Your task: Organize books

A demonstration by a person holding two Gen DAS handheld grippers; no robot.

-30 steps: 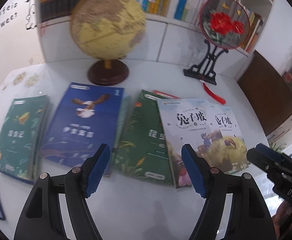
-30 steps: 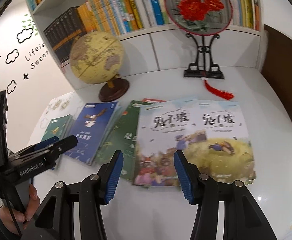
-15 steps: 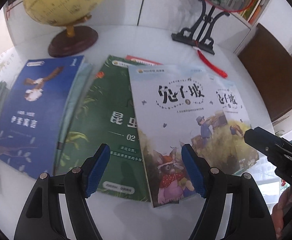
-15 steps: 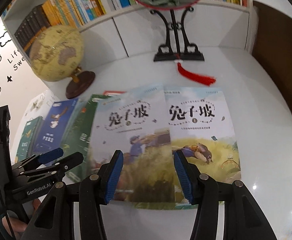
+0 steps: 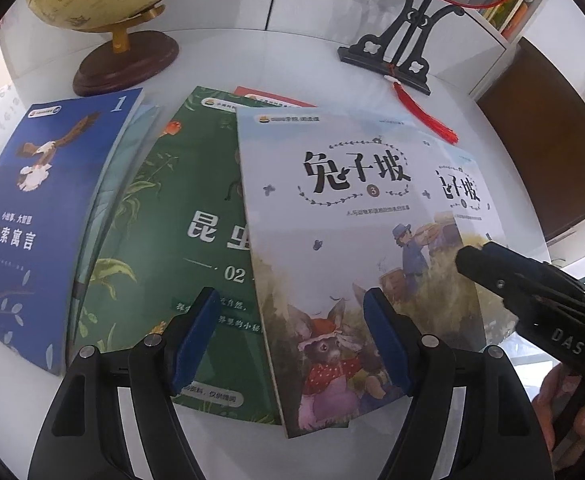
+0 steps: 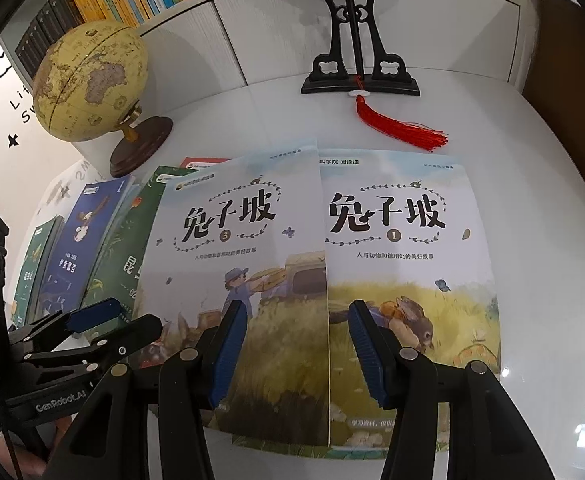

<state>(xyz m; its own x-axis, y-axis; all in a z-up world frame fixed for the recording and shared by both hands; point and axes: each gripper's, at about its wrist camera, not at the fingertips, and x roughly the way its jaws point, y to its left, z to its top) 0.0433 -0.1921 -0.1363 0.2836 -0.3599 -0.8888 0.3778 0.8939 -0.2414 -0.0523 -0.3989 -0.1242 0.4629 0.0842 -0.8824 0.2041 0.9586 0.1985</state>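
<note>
Glossy paperback books fan across a white tabletop point(image 6: 512, 160), the pale number-3 storybook point(image 5: 332, 220) overlapping the green paperback point(image 5: 164, 240) and its number-1 twin point(image 6: 404, 280); the left gripper point(image 5: 288, 336) and right gripper point(image 6: 296, 356) hover tilted downward, blue ribbed jaws apart, empty

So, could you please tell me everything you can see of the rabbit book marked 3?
The rabbit book marked 3 is a thin paperback with a glossy pale-blue cover: black title characters, a circled 3, a figure in a blue hat, and a dressed rabbit low on the cover in the left wrist view. It lies flat and closed on the white table, overlapping the green book on one side and the matching volume marked 1 on the other. Neither gripper is seen touching it.
</note>
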